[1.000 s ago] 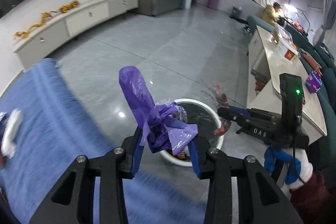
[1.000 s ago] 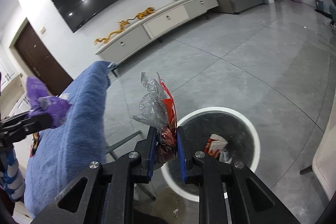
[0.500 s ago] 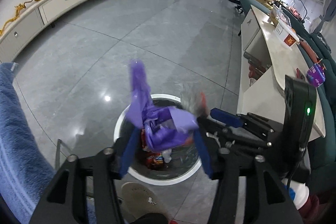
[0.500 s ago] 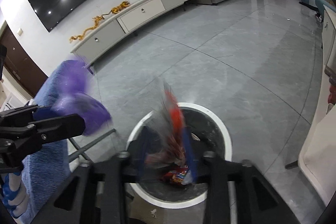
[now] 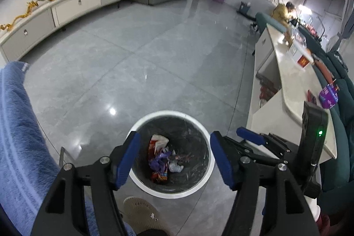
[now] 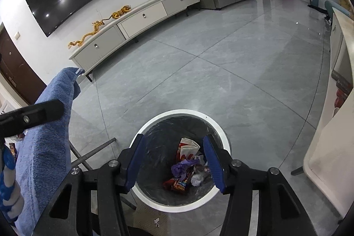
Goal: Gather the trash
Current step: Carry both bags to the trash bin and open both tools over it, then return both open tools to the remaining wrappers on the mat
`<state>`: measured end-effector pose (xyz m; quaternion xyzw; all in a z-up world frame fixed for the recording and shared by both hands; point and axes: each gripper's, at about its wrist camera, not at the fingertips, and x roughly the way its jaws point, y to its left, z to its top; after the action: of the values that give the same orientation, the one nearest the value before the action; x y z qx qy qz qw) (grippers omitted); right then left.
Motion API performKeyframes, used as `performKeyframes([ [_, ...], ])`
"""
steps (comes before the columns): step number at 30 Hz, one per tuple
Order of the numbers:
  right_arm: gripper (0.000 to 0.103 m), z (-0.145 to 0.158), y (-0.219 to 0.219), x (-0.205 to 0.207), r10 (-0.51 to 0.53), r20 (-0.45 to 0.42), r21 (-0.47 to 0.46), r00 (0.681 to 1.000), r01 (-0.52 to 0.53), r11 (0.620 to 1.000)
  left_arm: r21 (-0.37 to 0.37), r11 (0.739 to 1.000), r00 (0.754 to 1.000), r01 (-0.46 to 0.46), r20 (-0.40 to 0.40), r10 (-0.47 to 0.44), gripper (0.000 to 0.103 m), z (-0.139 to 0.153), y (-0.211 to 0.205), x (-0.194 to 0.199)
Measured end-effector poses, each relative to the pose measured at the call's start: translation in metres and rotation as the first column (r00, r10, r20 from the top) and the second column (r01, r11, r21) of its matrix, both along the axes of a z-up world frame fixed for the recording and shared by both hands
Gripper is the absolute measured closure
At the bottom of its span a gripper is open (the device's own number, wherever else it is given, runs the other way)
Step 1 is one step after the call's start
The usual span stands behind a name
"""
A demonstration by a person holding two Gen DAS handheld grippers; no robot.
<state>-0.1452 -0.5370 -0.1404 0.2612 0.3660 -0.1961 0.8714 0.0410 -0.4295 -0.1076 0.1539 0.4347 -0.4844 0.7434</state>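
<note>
A round bin with a white rim (image 5: 152, 114) and a dark liner stands on the grey floor right under both grippers. The purple wrapper (image 5: 158, 159) lies inside it among red snack packs and crumpled clear film. My left gripper (image 5: 174, 158) hangs above the bin with its jaws opening and nothing between them. From the right wrist the same bin rim (image 6: 177, 113), the purple wrapper (image 6: 183, 166) and a red snack pack (image 6: 178, 185) show. My right gripper (image 6: 173, 160) is over the bin too, jaws opening and empty. One of its blue fingers (image 5: 251, 137) reaches in from the right.
A surface covered in blue towel (image 5: 17, 136) sits close on the left, with metal legs (image 6: 93, 152) beneath it. A long white counter (image 5: 292, 90) runs along the right. A beige slipper (image 5: 141, 211) is at the bin's near side. Grey floor spreads beyond the bin.
Both grippers moved from beside the blue towel to above the bin and opened. The purple wrapper left the left gripper and the red and silver wrapper left the right; both now lie in the bin.
</note>
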Motion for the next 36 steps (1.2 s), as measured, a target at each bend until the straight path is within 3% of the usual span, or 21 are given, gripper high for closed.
performKeyframes([
  [8, 0.051, 0.039, 0.014, -0.015, -0.01, 0.053, -0.039, 0.999, 0.012, 0.999, -0.146, 0.989, 0.993, -0.009, 0.115, 0.026, 0.039, 0.066, 0.047, -0.018],
  [20, 0.048, 0.105, 0.067, -0.018, 0.07, 0.137, -0.13, 0.988, -0.052, 0.99, -0.275, 0.961, 0.985, -0.035, 0.153, 0.08, 0.039, 0.139, 0.149, -0.027],
  [28, 0.047, 0.148, 0.117, 0.006, 0.185, 0.165, -0.209, 0.969, -0.149, 0.966, -0.316, 0.942, 0.955, -0.11, 0.229, 0.189, 0.038, 0.159, 0.236, -0.022],
  [36, 0.046, 0.165, 0.182, 0.055, 0.332, 0.162, -0.245, 0.929, -0.288, 0.926, -0.347, 0.902, 0.905, -0.258, 0.239, 0.351, 0.034, 0.15, 0.338, 0.0],
])
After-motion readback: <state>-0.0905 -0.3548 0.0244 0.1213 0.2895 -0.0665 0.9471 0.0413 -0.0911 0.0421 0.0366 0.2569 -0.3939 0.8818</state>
